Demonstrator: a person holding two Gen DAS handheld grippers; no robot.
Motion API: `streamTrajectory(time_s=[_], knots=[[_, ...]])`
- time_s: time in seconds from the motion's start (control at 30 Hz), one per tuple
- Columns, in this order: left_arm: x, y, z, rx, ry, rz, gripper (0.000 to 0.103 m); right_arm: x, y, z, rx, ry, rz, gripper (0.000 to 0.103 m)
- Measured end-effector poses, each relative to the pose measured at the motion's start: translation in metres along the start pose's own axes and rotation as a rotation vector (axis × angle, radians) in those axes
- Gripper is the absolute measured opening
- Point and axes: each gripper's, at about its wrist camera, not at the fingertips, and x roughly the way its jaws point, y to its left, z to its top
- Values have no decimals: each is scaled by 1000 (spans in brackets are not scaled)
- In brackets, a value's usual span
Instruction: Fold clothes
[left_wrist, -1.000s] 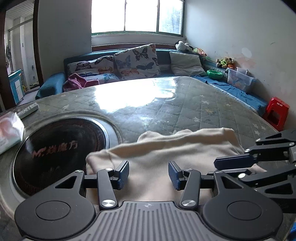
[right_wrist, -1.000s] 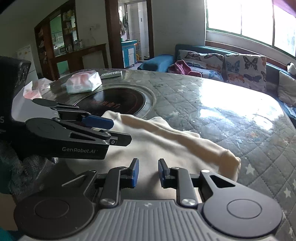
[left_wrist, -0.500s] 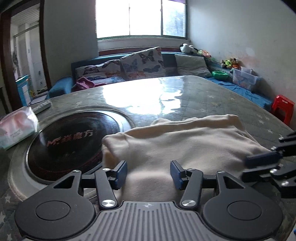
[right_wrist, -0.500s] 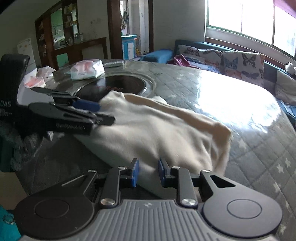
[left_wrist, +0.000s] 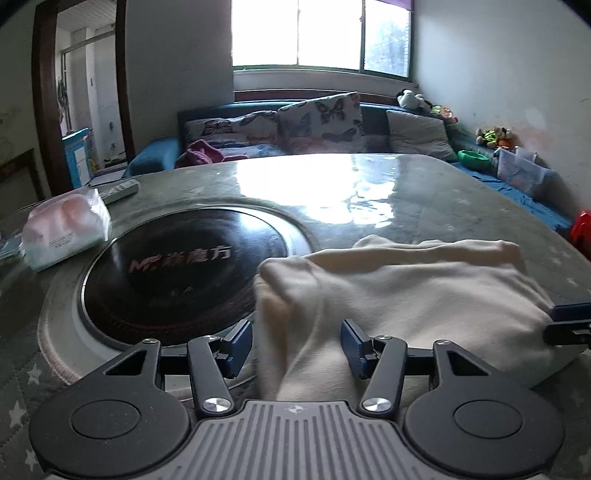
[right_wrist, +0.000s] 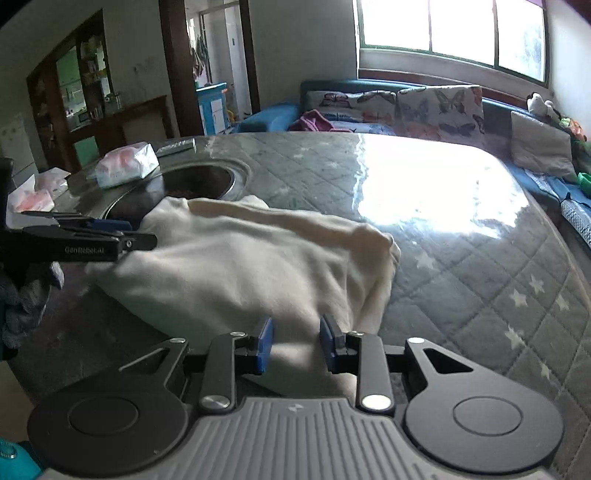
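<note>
Cream garment lies part-folded, both grippers at its near edge

Cream fleece garment (left_wrist: 406, 295), soft and thick, lies on the round table under its grey star-quilted cover (right_wrist: 480, 280), one end lapping the rim of the black glass cooktop (left_wrist: 177, 266) set into the middle. It looks already doubled once: a rounded fold runs along the far side, and the shape is roughly rectangular, though lumpy at the corners. The left gripper (left_wrist: 296, 345) stands released, its blue pads spread with cloth between them but not pinched. The right gripper (right_wrist: 294, 345) is opening; cloth sits between its pads, and no pressing shows. Judging by this, one fold is laid and being let go. A further fold and smoothing probably remain.
</note>
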Motion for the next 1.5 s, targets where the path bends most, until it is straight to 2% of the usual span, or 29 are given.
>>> streamTrajectory(time_s=[0.2,0.37,0.53,0.73,0.9,1.1,1.37,1.5], knots=[[-3,4,13,-12,-24,-1,57,-2,-7,19,-9,-42,-5,27],[10,2,23,-7,-21,12,57,21,-19,42,20,-71,-8,28],[26,4,28,-18,1,24,57,52,-30,55,52,-54,-18,27],[33,12,28,-47,16,12,58,70,-45,49,98,-22,-45,26],[35,16,35,-56,-2,28,57,67,-37,56,64,-34,-45,27],[52,22,35,-49,33,60,57,84,-35,63,64,-18,-36,26],[49,24,35,-56,23,50,57,89,-28,75,55,-26,-34,26],[45,24,36,-60,24,54,57,101,-21,76,25,4,-32,26]])
